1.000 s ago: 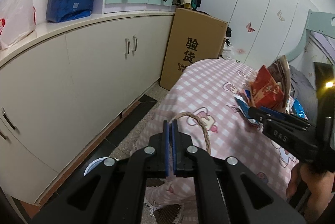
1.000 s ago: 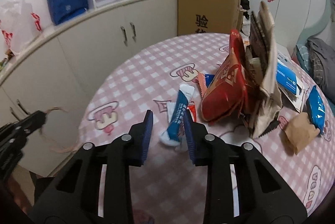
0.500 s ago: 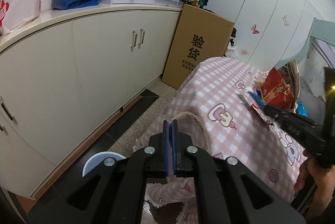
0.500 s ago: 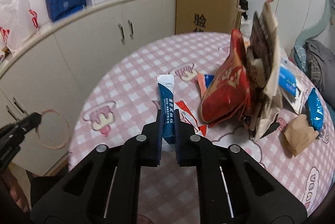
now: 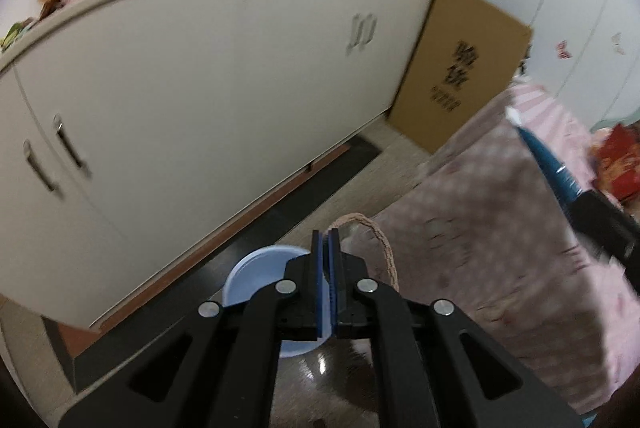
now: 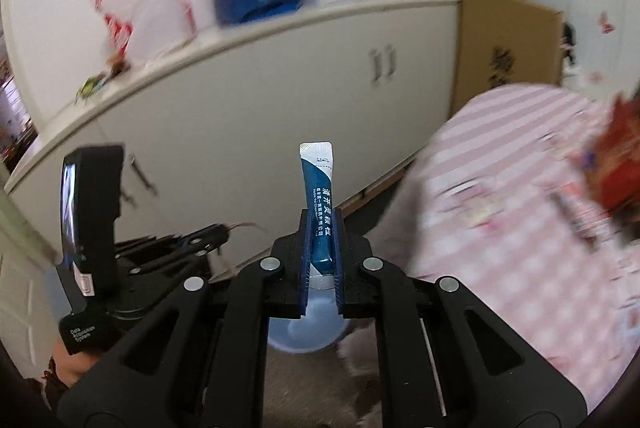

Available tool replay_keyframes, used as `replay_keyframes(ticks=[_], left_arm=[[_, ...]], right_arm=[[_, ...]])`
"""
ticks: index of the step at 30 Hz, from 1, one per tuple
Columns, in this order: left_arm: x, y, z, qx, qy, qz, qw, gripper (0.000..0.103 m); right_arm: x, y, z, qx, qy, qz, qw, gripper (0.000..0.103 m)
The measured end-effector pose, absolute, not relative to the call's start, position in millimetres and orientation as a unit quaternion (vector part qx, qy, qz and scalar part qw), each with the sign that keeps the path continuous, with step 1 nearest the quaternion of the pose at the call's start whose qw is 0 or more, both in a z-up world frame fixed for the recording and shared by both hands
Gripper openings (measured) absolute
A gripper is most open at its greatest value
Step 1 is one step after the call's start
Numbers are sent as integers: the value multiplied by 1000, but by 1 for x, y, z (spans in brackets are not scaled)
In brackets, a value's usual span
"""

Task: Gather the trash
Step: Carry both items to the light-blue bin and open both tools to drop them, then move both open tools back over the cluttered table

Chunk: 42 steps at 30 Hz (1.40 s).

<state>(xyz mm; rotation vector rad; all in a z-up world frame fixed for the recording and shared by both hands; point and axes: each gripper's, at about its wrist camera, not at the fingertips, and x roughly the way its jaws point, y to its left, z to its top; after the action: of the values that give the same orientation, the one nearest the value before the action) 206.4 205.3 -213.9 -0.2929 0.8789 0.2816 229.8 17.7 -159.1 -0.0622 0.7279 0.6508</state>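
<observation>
While your right gripper (image 6: 321, 228) clamps the blue sachet (image 6: 320, 205), which stands upright between its pads, your left gripper (image 5: 326, 248) is closed on a loop of brown twine (image 5: 382, 244). Both hang over the pale blue bin (image 5: 256, 278) on the floor. Just beside it drapes the pink checked cloth of the bench (image 6: 520, 211), carrying a red wrapper (image 6: 618, 167). Beyond stand white cabinets (image 5: 200, 87) and a cardboard box (image 5: 460, 75).

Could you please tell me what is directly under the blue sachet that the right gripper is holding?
Under the blue sachet in the right gripper sits a pale blue bin on the floor. The gripper covers most of the bin, so its contents cannot be seen.
</observation>
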Motion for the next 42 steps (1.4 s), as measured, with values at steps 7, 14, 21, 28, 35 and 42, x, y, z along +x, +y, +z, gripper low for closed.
replay_keyframes(ticks=[7,14,21,28,35,42], left_arm=[[224,234,-244,-145,465,150,860,28],[225,252,-267,-164,484,168,843,67],[214,260,-261,-158,462,211,847,67],[204,262,-244,-132,433,258,853,67],[192,259,-222,-128,412,257,865,69],[176,228,-182,-111,371,243,889,69]], right_arm=[[240,57,-207,-33,385,313,868,10],[249,73,-241,-33,420,308,853,10],[256,88,-254,-26,431,322,843,10],[262,101,-258,-4,413,332,848,38],[251,85,-238,2,394,323,861,51],[221,55,-192,-7,341,298,892,55]])
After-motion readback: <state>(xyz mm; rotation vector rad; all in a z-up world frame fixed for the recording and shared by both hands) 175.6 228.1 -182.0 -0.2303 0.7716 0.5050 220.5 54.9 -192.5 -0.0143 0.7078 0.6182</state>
